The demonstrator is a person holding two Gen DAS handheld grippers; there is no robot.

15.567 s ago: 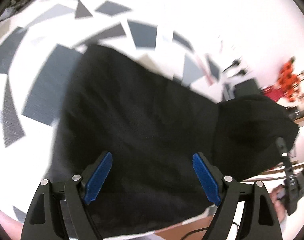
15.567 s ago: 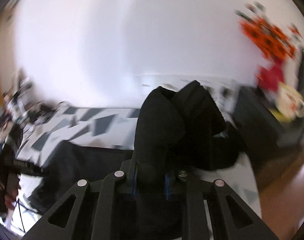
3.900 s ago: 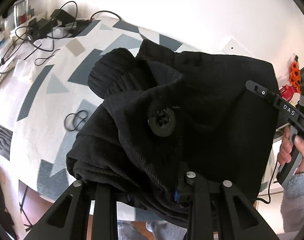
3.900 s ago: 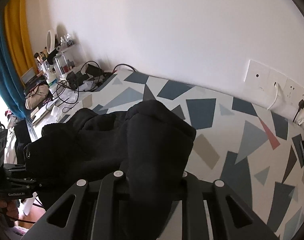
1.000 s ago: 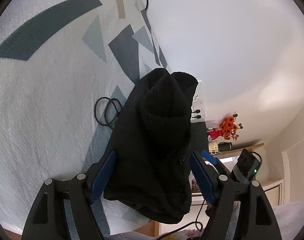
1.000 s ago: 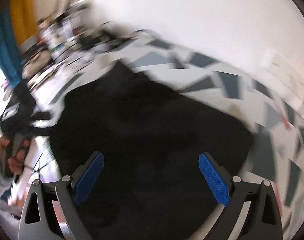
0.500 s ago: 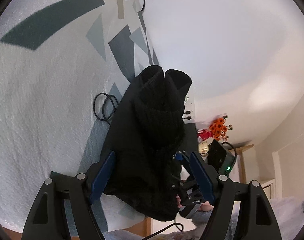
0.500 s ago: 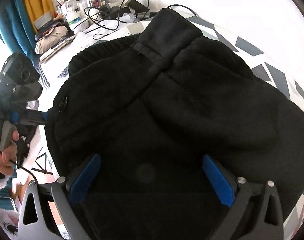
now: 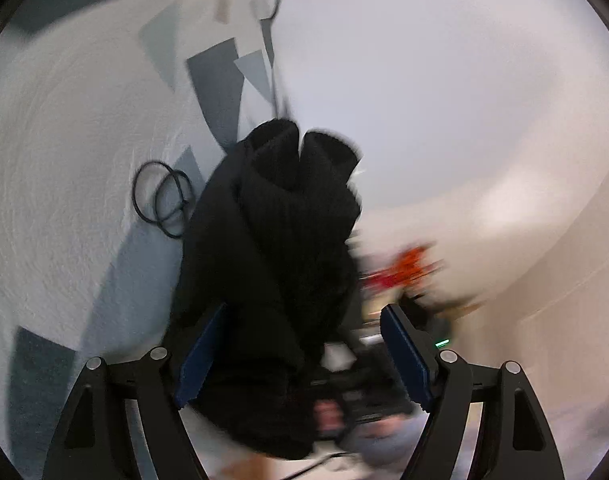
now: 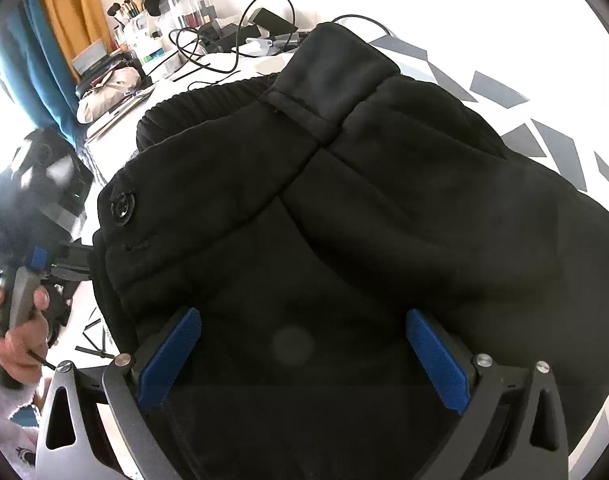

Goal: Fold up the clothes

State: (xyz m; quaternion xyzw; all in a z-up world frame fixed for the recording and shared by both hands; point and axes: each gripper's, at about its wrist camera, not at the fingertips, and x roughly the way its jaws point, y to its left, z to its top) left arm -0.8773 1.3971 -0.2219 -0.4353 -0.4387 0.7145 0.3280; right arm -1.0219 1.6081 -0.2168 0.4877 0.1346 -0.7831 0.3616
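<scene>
Right wrist view looks down on the folded black fleece garment, which fills the space ahead of and between the blue pads of the right claw; those pads stand wide apart over the cloth and do not press on it. Only this view shows the garment's round black button, ahead and to the left of the claw, and the ribbed cuff at the far edge. Further ahead lie tangled black cables and a clutter of cosmetics. Left of the claw, a hand grips the handle of the left claw, which sits beside the garment's left edge.

Left wrist view, blurred, shows what the other does not: the garment stands as a thick bundle on the white tabletop with grey geometric shapes. The left claw is fairly wide, the bundle's near end between its pads; whether the left pad touches the cloth I cannot tell. Black loops of band lie just left of the bundle, ahead of the claw.
</scene>
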